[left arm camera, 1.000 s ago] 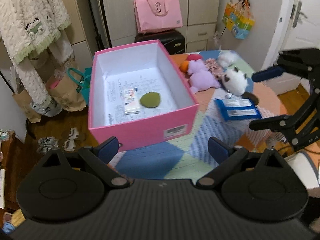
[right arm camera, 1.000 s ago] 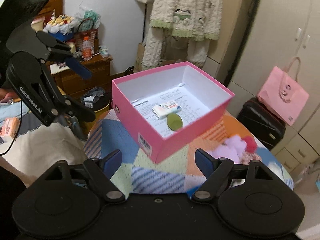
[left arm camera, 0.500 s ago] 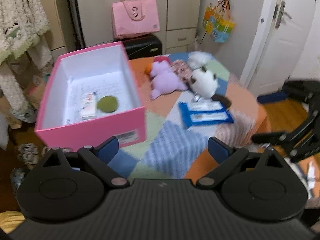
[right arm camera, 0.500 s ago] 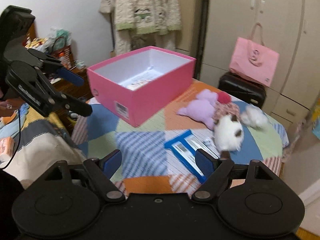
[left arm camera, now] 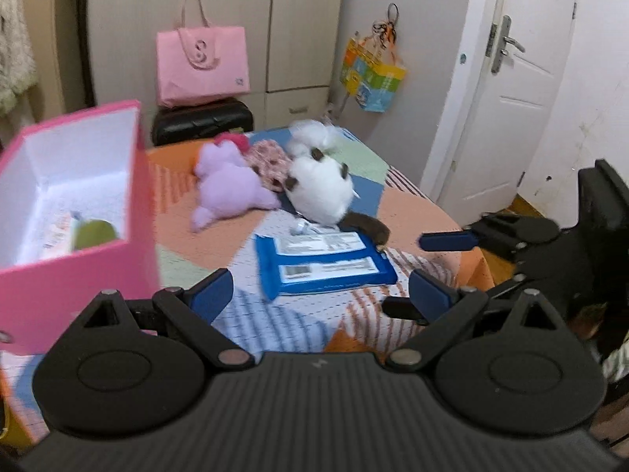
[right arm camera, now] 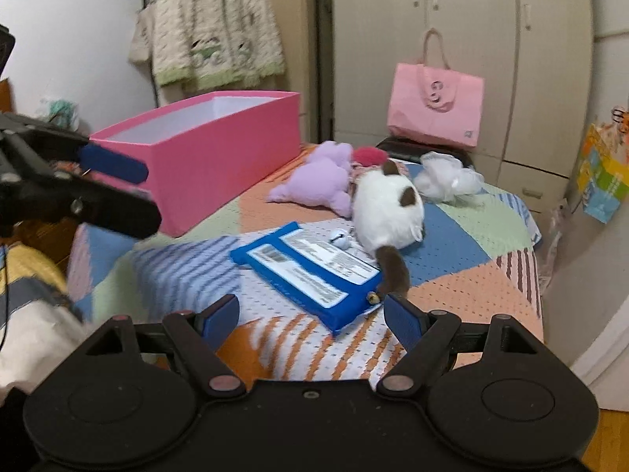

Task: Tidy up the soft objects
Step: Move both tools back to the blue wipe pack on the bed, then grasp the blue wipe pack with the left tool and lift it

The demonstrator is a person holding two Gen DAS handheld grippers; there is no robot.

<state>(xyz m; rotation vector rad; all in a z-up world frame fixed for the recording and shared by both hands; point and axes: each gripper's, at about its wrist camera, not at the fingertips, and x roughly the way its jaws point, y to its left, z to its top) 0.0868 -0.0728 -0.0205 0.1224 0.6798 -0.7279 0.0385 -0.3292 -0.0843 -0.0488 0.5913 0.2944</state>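
Note:
A purple plush [left arm camera: 228, 187] [right arm camera: 318, 183], a white plush cat [left arm camera: 318, 190] [right arm camera: 387, 212] with a brown tail, a floral fabric piece [left arm camera: 269, 161] and a white fluffy piece [left arm camera: 310, 135] [right arm camera: 446, 177] lie on the patchwork-covered table. The open pink box [left arm camera: 78, 275] [right arm camera: 220, 157] stands at the left and holds a green disc [left arm camera: 94, 234]. A blue packet [left arm camera: 322, 261] [right arm camera: 314, 273] lies just ahead of both grippers. My left gripper [left arm camera: 320, 295] is open and empty. My right gripper [right arm camera: 312, 318] is open and empty, its right pad near the cat's tail.
A pink bag [left arm camera: 202, 65] sits on a black case [left arm camera: 202, 120] behind the table. A white door [left arm camera: 515, 90] is at the right, cupboards at the back, a cream garment [right arm camera: 216, 23] hanging at the left. A small bell [right arm camera: 340, 239] lies by the packet.
Both grippers have come down and swung right, from over the pink box toward the blue packet and the plush toys. The jaws of both stay open and empty.

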